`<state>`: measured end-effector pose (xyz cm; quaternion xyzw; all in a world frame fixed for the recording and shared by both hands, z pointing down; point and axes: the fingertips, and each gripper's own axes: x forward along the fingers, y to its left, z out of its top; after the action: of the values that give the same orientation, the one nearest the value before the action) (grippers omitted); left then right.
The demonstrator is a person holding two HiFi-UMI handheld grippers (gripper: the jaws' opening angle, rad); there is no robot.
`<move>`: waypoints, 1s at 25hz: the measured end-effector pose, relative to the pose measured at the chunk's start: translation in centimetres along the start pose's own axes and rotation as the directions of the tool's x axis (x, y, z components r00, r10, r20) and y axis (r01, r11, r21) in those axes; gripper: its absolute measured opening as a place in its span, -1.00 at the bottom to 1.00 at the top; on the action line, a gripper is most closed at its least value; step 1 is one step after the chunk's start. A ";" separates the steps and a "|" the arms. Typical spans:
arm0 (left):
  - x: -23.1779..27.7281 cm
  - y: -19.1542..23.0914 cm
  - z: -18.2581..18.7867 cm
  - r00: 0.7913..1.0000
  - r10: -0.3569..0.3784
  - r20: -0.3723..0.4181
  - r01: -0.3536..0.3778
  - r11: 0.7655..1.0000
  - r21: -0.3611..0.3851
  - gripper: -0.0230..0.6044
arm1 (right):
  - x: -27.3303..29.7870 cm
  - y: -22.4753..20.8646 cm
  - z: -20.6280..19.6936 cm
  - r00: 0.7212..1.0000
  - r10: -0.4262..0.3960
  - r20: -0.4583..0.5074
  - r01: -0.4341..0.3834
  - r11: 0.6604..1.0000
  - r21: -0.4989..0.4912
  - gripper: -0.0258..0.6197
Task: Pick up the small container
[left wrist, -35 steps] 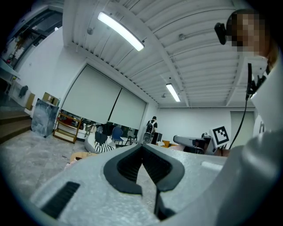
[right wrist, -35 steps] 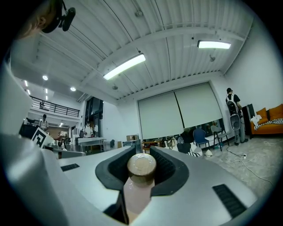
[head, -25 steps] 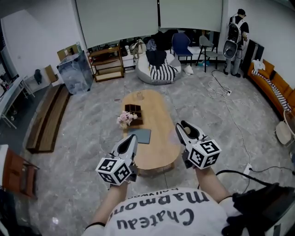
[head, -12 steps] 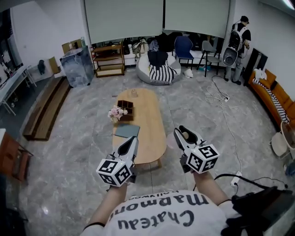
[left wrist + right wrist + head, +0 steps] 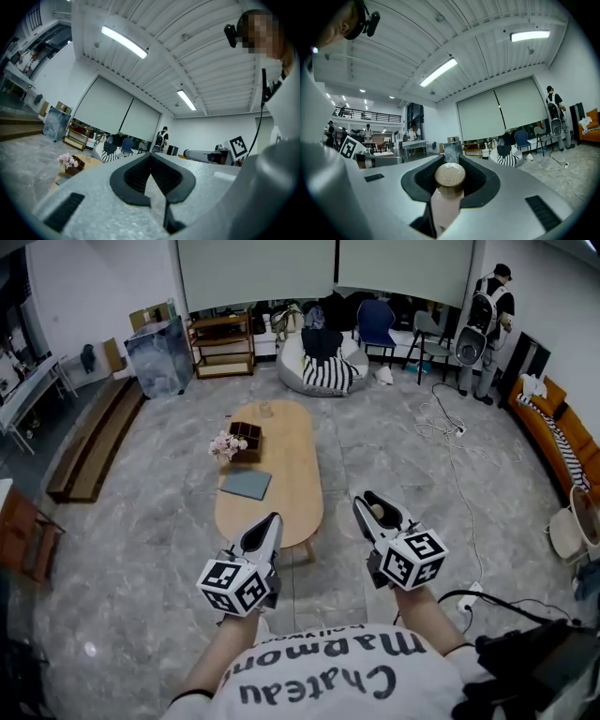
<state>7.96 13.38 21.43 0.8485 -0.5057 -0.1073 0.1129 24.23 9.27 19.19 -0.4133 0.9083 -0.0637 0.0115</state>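
- The head view alone shows the wearer's white shirt. Its black print, upside down to the camera, reads "Chateau" above a line beginning "Marmo".
- The left gripper is held level at the lower left of the head view. Its own view shows the dark pads brought together at the tips with nothing between them.
- The right gripper is level just beside it, clamped on the small container. This is a pale pink bottle with a round wooden cap, lying along the jaws with the cap toward the tips. From the head only the cap shows, as a light spot between the jaws.
- The left gripper view catches the other gripper's marker cube at its right edge.
- An oval wooden table stands ahead of both grippers, apart from them. It bears a grey pad, then pink flowers touching a compartmented wooden box.
- Beyond it are a striped beanbag, a blue chair and a person with a backpack by the right wall.
- Only the right gripper view shows a railed upper gallery at its left.
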 end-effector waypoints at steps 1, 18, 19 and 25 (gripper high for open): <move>-0.1 -0.3 -0.3 1.000 0.007 -0.001 -0.007 1.000 0.000 -0.89 | -0.3 -0.1 -0.1 1.000 0.005 -0.003 -0.005 1.000 0.001 -0.61; -1.3 -3.6 -1.7 0.998 0.064 -0.007 -0.064 0.998 0.003 -0.89 | -3.5 -0.7 -1.4 0.997 0.066 -0.028 -0.066 0.998 0.005 -0.61; -1.4 -3.7 -1.7 0.998 0.067 -0.007 -0.067 0.998 0.002 -0.89 | -3.5 -0.7 -1.4 0.997 0.066 -0.028 -0.066 0.998 0.005 -0.61; -1.5 -4.2 -2.0 0.997 0.071 -0.015 -0.071 0.998 -0.001 -0.89 | -4.2 -1.1 -1.6 0.997 0.065 -0.030 -0.065 0.998 0.010 -0.61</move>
<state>11.35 16.79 22.23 0.8308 -0.5345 -0.0974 0.1210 27.71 11.88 20.80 -0.3826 0.9210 -0.0738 0.0016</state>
